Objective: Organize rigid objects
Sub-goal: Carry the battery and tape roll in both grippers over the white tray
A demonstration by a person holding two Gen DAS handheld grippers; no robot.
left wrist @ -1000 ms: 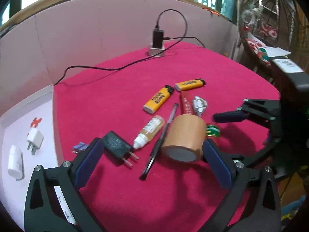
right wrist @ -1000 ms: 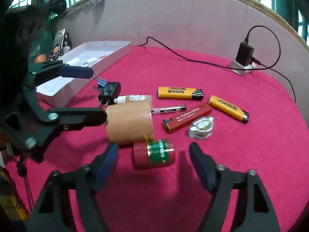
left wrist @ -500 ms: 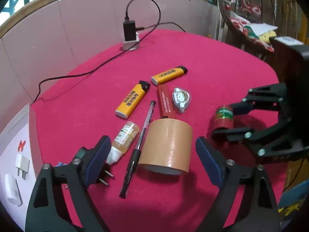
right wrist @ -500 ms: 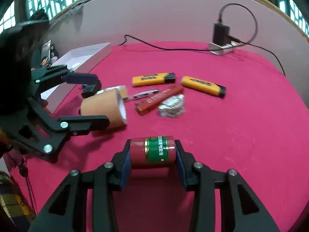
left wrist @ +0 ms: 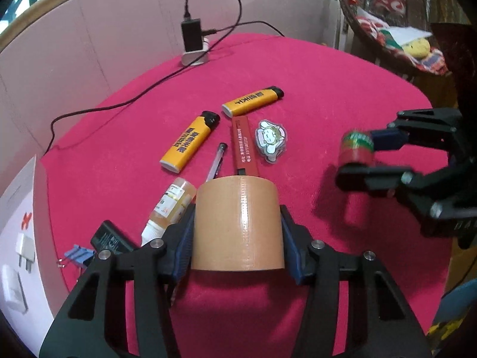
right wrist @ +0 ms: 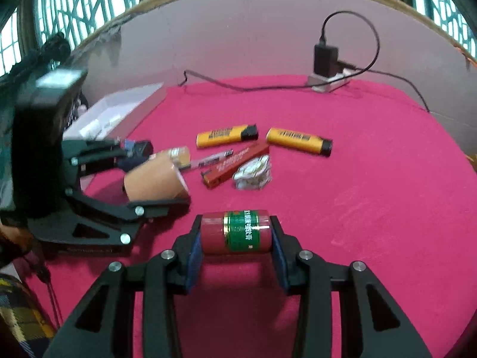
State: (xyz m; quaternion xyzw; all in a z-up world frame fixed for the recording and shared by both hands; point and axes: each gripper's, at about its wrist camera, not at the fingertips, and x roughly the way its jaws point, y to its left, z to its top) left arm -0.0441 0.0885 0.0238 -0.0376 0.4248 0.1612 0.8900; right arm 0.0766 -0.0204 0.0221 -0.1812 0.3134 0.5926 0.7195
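Note:
A brown tape roll (left wrist: 238, 223) lies on its side on the red cloth. My left gripper (left wrist: 237, 232) straddles it; its jaws are closing and the blue pads (left wrist: 186, 238) touch both flat ends. In the right wrist view the same roll (right wrist: 152, 179) sits in the left gripper (right wrist: 155, 179). My right gripper (right wrist: 235, 235) is shut on a red and green battery (right wrist: 238, 231), gripped end to end and held just above the cloth. The left wrist view shows that battery (left wrist: 356, 150) at the right.
Beyond the roll lie two yellow lighters (left wrist: 190, 140) (left wrist: 253, 100), a red stick (left wrist: 244, 149), a pen (left wrist: 216, 164), a cartoon charm (left wrist: 270, 139), a small bottle (left wrist: 171, 205), a black plug (left wrist: 110, 238) and a blue clip (left wrist: 76, 253). A white tray (left wrist: 38, 208) holds white plugs at left. A corded power strip (left wrist: 193, 56) stands by the back wall.
The left gripper slid forward around the tape roll and its jaws narrowed onto it. The right gripper shut on the battery, raised it off the cloth and carried it away from the roll.

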